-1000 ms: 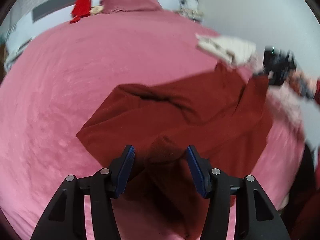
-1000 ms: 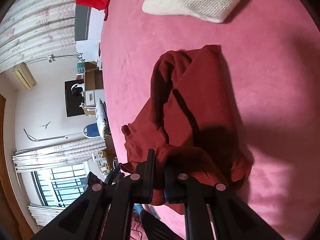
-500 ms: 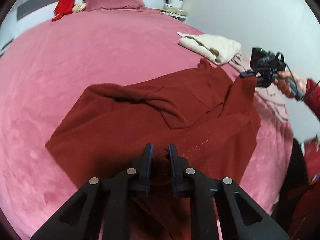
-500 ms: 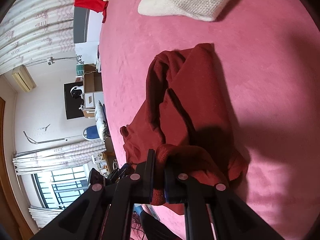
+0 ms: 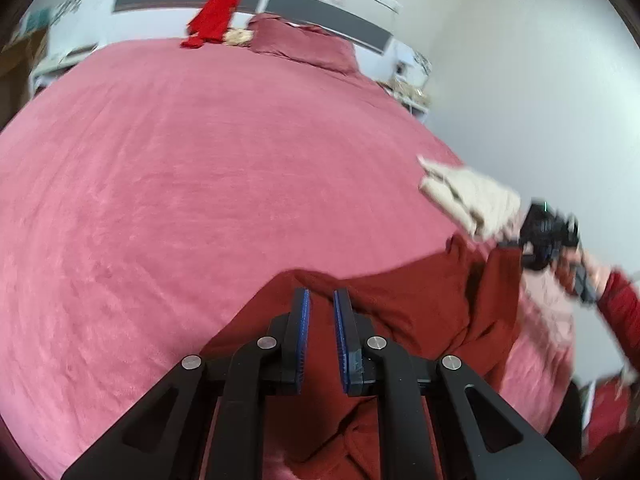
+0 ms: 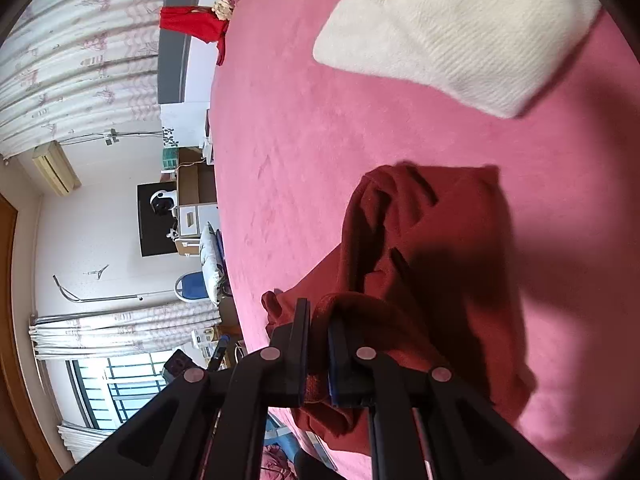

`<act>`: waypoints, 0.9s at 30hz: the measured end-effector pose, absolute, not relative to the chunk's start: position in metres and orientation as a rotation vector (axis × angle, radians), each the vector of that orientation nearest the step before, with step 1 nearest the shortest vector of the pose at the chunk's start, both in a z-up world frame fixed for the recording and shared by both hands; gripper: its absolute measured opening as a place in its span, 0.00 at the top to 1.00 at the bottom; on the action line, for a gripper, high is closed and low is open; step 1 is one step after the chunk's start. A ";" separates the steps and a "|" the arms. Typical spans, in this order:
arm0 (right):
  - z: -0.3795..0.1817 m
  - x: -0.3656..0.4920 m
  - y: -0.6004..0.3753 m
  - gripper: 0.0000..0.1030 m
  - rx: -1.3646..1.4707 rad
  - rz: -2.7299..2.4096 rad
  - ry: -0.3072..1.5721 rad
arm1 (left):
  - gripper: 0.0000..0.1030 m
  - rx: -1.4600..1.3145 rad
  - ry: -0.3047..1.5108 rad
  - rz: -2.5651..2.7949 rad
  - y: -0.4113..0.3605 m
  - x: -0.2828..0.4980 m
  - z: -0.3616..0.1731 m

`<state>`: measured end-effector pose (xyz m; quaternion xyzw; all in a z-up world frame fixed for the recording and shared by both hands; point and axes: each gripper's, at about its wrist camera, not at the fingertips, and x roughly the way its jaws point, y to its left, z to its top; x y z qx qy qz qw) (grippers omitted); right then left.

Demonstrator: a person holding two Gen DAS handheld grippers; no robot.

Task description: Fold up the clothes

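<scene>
A dark red garment (image 5: 420, 300) lies spread and rumpled on the pink bed (image 5: 180, 180). My left gripper (image 5: 320, 300) is shut on a fold of its near edge, which shows between the blue pads and is raised a little off the cover. In the right wrist view, my right gripper (image 6: 319, 316) is shut on a bunched red hem of the same garment (image 6: 432, 240). The left wrist view also shows the right gripper (image 5: 508, 244) at the garment's far right corner, held by a hand in a red sleeve (image 5: 620, 304).
A folded cream knit (image 6: 460, 28) lies on the bed beyond the garment and appears blurred in the left wrist view as a cream knit (image 5: 468, 196). A bright red cloth (image 5: 214, 12) hangs over the headboard beside a pink pillow (image 5: 304, 42). A white wall flanks the bed's right side.
My left gripper went from wide open to shut on the garment's near edge, then rose and swung with it. The right gripper kept its grip and shifted slightly.
</scene>
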<state>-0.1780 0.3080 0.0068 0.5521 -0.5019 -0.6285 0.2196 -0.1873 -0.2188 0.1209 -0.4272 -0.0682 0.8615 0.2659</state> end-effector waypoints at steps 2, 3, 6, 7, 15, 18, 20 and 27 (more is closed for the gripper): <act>0.003 -0.177 0.304 0.93 1.536 -1.722 -1.385 | 0.82 -1.181 -0.069 2.253 -0.208 -0.172 0.109; 0.002 -0.175 0.304 0.93 1.540 -1.718 -1.383 | 0.73 -1.197 -0.003 2.236 -0.204 -0.164 0.103; 0.002 -0.169 0.308 0.93 1.545 -1.710 -1.384 | 0.60 -1.186 0.141 2.181 -0.202 -0.136 0.096; 0.002 -0.167 0.309 0.93 1.547 -1.711 -1.384 | 0.59 -1.173 0.164 2.165 -0.202 -0.129 0.096; 0.005 -0.161 0.309 0.93 1.549 -1.717 -1.397 | 0.34 -1.082 0.378 2.097 -0.166 -0.126 0.099; 0.005 -0.160 0.310 0.93 1.552 -1.722 -1.403 | 0.39 -1.127 0.479 2.045 -0.143 -0.134 0.082; 0.006 -0.159 0.311 0.93 1.552 -1.727 -1.408 | 0.82 -1.174 0.485 2.022 -0.135 -0.138 0.070; 0.020 -0.146 0.316 0.93 1.536 -1.749 -1.365 | 0.86 -1.124 0.083 2.132 -0.175 -0.136 0.104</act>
